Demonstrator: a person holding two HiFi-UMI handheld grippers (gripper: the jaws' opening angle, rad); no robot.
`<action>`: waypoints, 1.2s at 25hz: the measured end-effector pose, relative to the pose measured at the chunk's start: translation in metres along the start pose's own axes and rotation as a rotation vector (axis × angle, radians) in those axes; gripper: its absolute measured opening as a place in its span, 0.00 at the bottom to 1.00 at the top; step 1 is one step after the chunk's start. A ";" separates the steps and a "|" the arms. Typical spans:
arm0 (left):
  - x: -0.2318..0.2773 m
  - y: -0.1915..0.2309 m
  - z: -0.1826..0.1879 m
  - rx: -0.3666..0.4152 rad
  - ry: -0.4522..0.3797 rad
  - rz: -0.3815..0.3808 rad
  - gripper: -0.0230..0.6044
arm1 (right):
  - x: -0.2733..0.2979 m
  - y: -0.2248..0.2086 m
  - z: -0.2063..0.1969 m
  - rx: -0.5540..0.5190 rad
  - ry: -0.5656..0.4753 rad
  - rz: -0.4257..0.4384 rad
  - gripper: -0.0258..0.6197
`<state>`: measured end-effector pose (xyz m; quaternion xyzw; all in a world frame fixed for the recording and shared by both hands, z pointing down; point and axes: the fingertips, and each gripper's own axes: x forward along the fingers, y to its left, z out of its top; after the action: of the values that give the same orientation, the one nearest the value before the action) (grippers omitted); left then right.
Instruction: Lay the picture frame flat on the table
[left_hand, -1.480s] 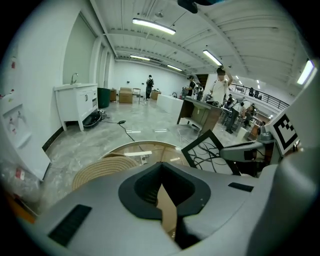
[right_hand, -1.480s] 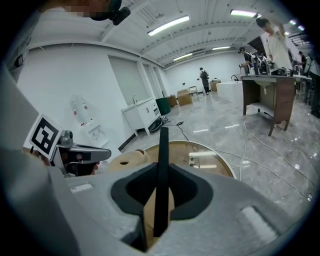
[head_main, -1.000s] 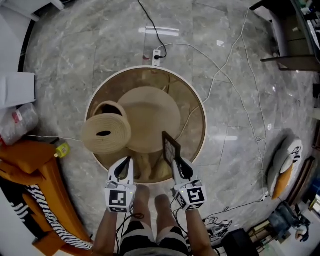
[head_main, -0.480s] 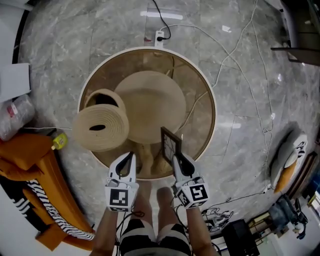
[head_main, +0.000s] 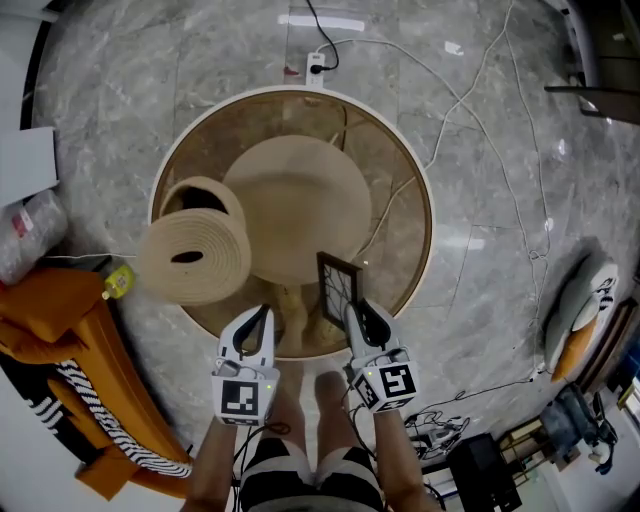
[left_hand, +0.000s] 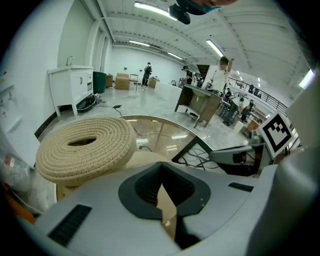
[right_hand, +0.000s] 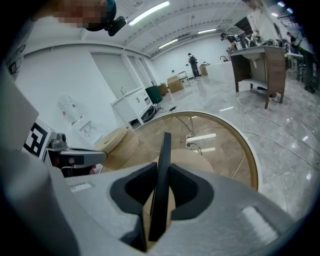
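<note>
Presently: picture frame (head_main: 338, 287), dark, standing on edge over the near right part of the round glass table (head_main: 425, 215). It sits pinched between the jaws of the right gripper (head_main: 364, 322), which have just been easing apart. Left gripper (head_main: 254, 330): jaws together, empty, near the coiled rope mat (head_main: 192, 258).

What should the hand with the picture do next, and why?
Probably tip the picture frame over toward the glass table and lower it flat. It stands on edge between the right tongs, which have just been opening a little, so it is not flat yet. The left tongs are shut and empty.
</note>
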<state>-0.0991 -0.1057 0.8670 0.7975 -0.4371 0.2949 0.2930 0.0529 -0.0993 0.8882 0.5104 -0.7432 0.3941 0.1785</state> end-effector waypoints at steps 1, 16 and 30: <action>0.001 0.000 0.000 -0.003 0.000 0.001 0.06 | 0.001 -0.001 0.000 -0.011 0.003 -0.004 0.16; 0.014 -0.008 -0.004 -0.026 0.028 -0.005 0.06 | 0.015 -0.037 -0.016 0.000 0.066 -0.052 0.19; 0.022 -0.014 -0.011 -0.044 0.056 -0.010 0.06 | 0.028 -0.064 -0.031 0.023 0.113 -0.095 0.23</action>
<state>-0.0792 -0.1028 0.8870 0.7845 -0.4310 0.3062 0.3240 0.0946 -0.1041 0.9522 0.5240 -0.7024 0.4219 0.2325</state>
